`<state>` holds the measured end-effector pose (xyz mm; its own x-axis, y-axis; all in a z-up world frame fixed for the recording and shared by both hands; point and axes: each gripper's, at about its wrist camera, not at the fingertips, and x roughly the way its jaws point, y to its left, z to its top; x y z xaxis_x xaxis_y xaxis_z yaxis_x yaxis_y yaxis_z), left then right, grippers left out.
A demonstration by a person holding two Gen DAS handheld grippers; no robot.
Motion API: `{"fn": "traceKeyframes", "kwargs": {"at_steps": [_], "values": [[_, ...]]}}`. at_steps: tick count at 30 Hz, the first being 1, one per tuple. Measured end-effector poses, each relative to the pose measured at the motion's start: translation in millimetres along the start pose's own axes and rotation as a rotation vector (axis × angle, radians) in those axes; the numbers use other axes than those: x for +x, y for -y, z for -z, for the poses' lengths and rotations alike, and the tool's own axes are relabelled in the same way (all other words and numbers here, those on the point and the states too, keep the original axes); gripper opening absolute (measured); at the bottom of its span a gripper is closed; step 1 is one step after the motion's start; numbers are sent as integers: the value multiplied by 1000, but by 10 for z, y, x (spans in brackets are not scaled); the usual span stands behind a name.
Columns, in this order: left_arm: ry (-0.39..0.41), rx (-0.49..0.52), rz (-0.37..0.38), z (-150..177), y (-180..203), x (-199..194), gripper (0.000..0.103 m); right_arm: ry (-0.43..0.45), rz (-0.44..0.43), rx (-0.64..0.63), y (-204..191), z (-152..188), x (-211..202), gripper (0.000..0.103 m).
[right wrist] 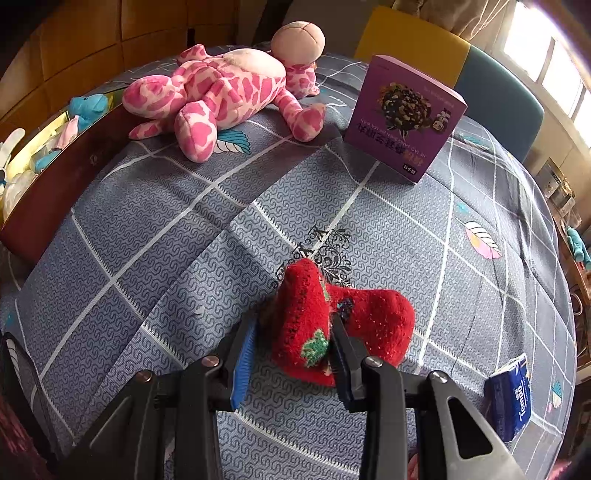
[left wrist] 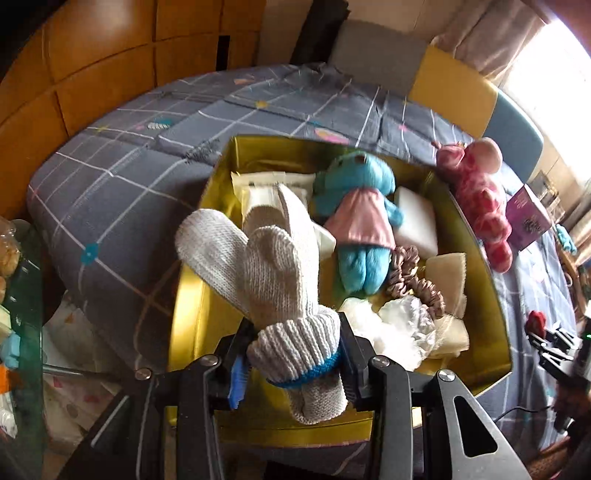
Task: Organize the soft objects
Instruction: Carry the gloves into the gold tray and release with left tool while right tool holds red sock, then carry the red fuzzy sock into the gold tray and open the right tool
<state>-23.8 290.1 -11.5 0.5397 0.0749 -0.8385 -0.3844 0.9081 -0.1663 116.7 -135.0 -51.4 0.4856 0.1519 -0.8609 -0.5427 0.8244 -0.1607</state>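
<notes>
A white knit glove [left wrist: 258, 258] is pinched at its cuff by the left gripper [left wrist: 291, 365] and held above the gold box [left wrist: 192, 317], presumably for dropping beside the blue plush [left wrist: 360, 218]. A red sock [right wrist: 332, 321] lying on the quilt [right wrist: 184, 229] is clamped by the right gripper [right wrist: 291, 354]. The pink giraffe [right wrist: 221, 92] is left outside the box.

- It was a bedroom in a home: bed w/ grey checked quilt [right wrist: 258, 206].
- Wooden wardrobe panels [left wrist: 92, 55] stood behind, curtain [left wrist: 491, 33] by a bright window [right wrist: 546, 62].
- Pink plush giraffe [right wrist: 221, 92] lay on the quilt.
</notes>
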Motion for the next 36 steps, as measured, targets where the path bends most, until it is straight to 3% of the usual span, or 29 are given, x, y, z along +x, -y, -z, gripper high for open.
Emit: {"fn": "traceKeyframes", "kwargs": {"at_steps": [4,10,14,16,24,36], "values": [[-6,12,-21,-5,55,131,49,0,-2,2,6,2,1,37],[20,41,-58,10,99,147,50,1,-3,2,11,2,-1,37],[68,49,-101,10,133,57,54,1,-1,1,15,3,-2,37],[98,51,-99,2,167,-18,59,1,1,0,10,4,2,37],[164,84,-63,-52,374,-252,60,2,15,-3,-7,6,-4,37],[179,99,-56,-2,492,-344,60,-1,22,12,8,10,-7,36]]}}
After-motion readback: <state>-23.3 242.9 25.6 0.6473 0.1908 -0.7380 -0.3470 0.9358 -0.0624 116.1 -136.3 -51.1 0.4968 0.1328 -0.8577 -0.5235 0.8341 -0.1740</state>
